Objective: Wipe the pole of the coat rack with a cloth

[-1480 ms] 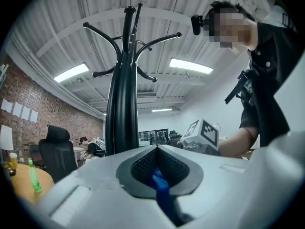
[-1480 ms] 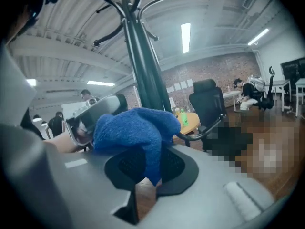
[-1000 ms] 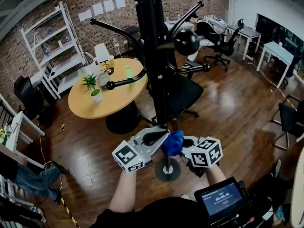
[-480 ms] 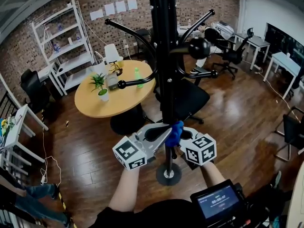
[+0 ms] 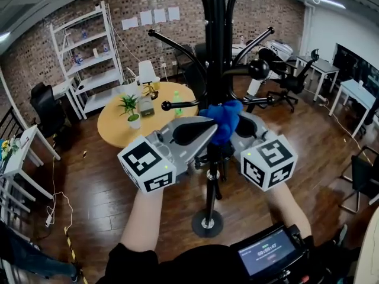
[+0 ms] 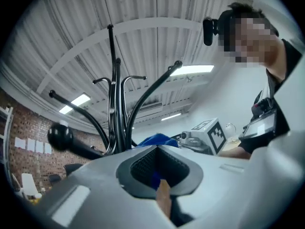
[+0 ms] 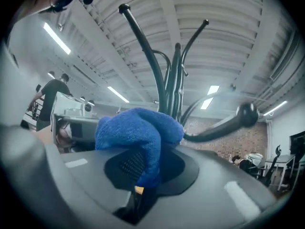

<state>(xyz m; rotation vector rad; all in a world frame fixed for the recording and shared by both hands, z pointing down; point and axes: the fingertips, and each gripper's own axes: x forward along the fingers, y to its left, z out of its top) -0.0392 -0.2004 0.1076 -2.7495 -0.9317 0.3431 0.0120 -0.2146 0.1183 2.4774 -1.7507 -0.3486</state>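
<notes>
The black coat rack pole [image 5: 214,52] rises in the middle of the head view from a round base [image 5: 205,223] on the wood floor. A blue cloth [image 5: 222,120] is bunched against the pole at about mid height. My right gripper [image 5: 240,129] is shut on the cloth from the right, and in the right gripper view the cloth [image 7: 138,130] bulges out of the shut jaws before the pole [image 7: 175,89]. My left gripper [image 5: 198,132] meets the cloth from the left. Its jaws look shut with blue cloth [image 6: 155,140] in the seam, beside the pole [image 6: 116,118].
Curved rack arms with ball knobs [image 5: 258,70] stick out just above the grippers. A round wooden table [image 5: 118,132] with a potted plant [image 5: 131,108] and a green bottle [image 5: 176,102] stands behind on the left, near a white shelf [image 5: 83,58]. Office chairs and desks [image 5: 349,84] fill the right.
Both grippers have risen along the pole with the blue cloth, from low near the base to mid height. They now sit larger and higher in the head view.
</notes>
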